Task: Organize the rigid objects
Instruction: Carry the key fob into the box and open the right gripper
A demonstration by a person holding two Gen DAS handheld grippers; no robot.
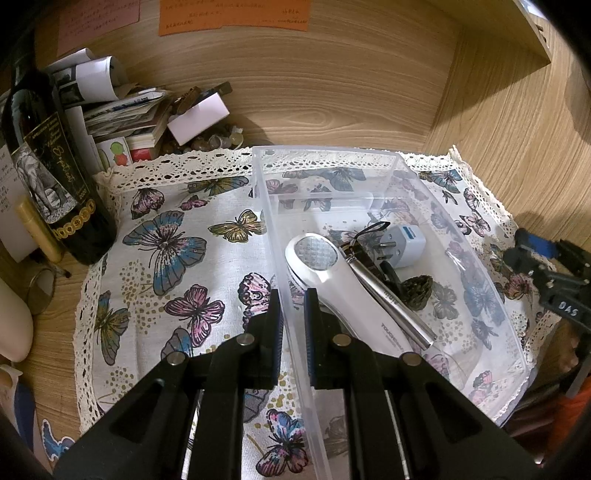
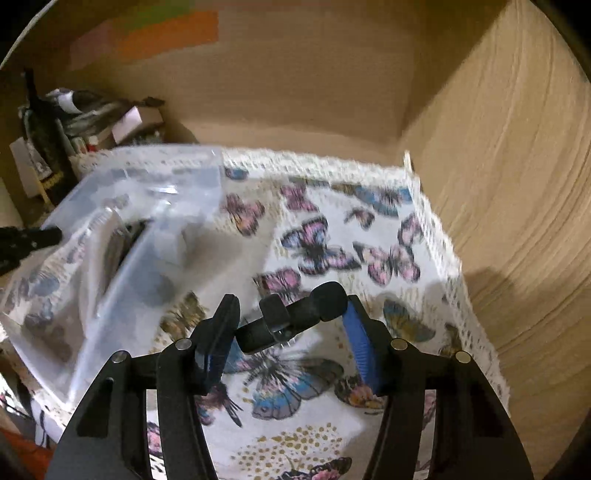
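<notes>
A clear plastic bin (image 1: 491, 310) stands on a butterfly cloth (image 1: 166, 258). In it lie a white handheld device (image 1: 343, 288), a silver metal tool (image 1: 391, 299), a white plug adapter (image 1: 404, 242) and a dark cone-like lump (image 1: 417, 291). My left gripper (image 1: 292, 321) is shut on the bin's left wall. My right gripper (image 2: 291, 328) holds a black clip-like object (image 2: 291, 317) between its fingers, above the cloth (image 2: 332, 240) to the right of the bin (image 2: 147, 229); that view is blurred. The right gripper also shows at the right edge of the left wrist view (image 1: 546, 266).
A dark wine bottle (image 1: 48, 166) stands at the left beside the cloth. Behind it is a pile of papers, cards and small boxes (image 1: 129, 110). Wooden walls (image 1: 517, 129) close the back and right. Orange and pink notes (image 1: 232, 14) hang on the back wall.
</notes>
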